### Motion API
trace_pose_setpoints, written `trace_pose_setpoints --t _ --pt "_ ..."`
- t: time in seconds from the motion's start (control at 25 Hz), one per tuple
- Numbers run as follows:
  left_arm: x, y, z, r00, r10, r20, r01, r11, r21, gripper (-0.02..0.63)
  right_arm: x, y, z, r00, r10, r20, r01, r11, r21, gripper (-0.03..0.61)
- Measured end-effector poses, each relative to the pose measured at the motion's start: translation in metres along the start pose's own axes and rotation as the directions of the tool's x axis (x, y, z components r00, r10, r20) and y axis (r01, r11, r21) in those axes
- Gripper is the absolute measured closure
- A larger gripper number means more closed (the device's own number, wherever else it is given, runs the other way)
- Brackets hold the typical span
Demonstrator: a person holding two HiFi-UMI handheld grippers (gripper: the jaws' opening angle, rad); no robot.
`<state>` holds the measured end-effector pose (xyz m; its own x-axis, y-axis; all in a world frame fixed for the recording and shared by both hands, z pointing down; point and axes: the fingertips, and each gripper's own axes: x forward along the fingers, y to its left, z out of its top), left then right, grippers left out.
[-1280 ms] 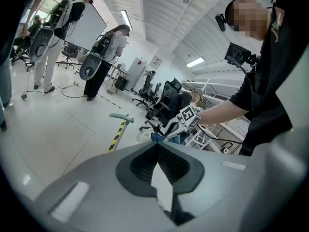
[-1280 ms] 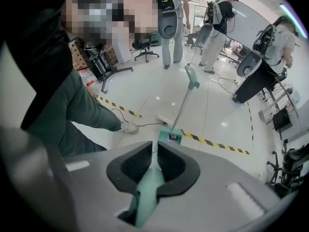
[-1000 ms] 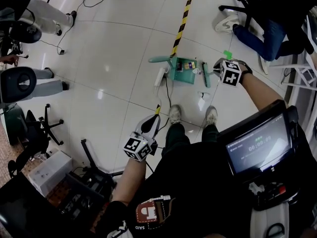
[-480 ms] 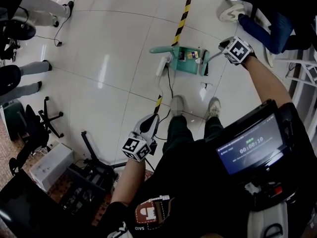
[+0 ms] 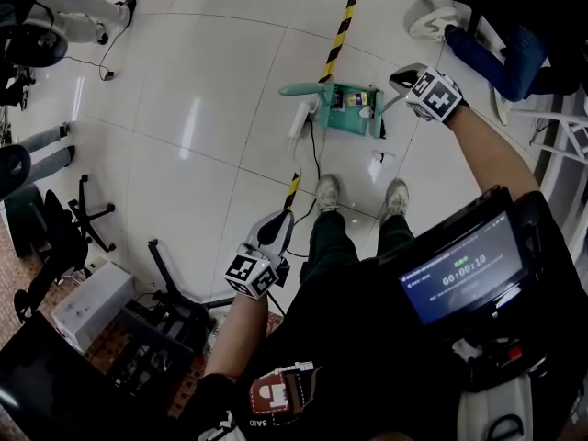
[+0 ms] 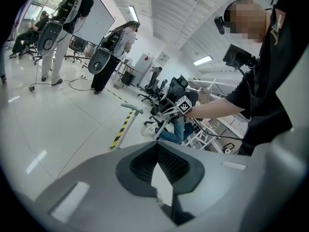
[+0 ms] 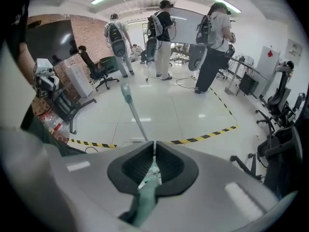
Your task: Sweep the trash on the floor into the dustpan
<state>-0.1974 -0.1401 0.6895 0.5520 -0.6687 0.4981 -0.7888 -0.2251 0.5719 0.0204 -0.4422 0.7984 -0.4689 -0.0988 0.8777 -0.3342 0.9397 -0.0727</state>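
- The white glossy tile floor (image 5: 211,108) fills the head view, and a yellow-and-black striped tape line (image 5: 340,30) runs on it from 12 o'clock down toward the person's shoes.
- The green plastic dustpan (image 5: 342,123) stands on the floor at 12 o'clock from the shoes, beside the tape, with small coloured trash pieces (image 5: 355,99) inside it.
- Its long green handle (image 5: 296,90) points to 9 o'clock in the head view.
- The green broom head (image 5: 378,123) is at the 3 o'clock side of the dustpan, just beside it.
- The right gripper (image 7: 154,166) is closed tight on the green broom handle (image 7: 144,199).
- The left gripper (image 6: 157,149) is held low at 7 o'clock, jaws together, nothing between them.
- One small white scrap (image 5: 378,159) lies on the floor between broom and shoes.
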Motion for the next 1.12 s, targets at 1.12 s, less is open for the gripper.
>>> trace_pose_setpoints --t 1.12 --pt "0.001 -0.041 0.034 0.994 -0.107 0.011 0.106 0.990 0.091 0.615 -0.149 0.026 -0.063 0.971 -0.208 0.119 0.176 0.956 0.235 0.565"
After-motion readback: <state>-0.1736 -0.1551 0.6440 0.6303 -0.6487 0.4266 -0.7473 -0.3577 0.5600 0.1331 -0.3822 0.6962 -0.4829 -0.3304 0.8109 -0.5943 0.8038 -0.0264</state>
